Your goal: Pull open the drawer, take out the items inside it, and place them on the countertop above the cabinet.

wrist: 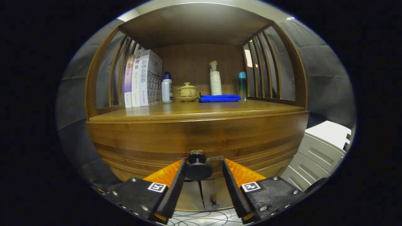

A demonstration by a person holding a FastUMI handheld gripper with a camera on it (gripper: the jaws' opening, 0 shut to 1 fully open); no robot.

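Observation:
A wooden cabinet stands in front of me, with its drawer front [194,138] closed below the countertop [201,111]. A dark round knob [198,169] sticks out of the drawer front. My gripper [203,165] is open, and the knob sits between its two fingers. The left finger [176,182] is close to the knob's disc and may touch it. A gap separates the right finger [230,183] from the knob. The drawer's contents are hidden.
On the countertop stand books [141,80] at the left, a white bottle [167,89], a yellow lidded cup [187,92], a folded blue cloth [220,98], a pump bottle [215,80] and a teal bottle [242,84]. A grey-white box [317,153] sits to the right. Cables [204,218] lie on the floor.

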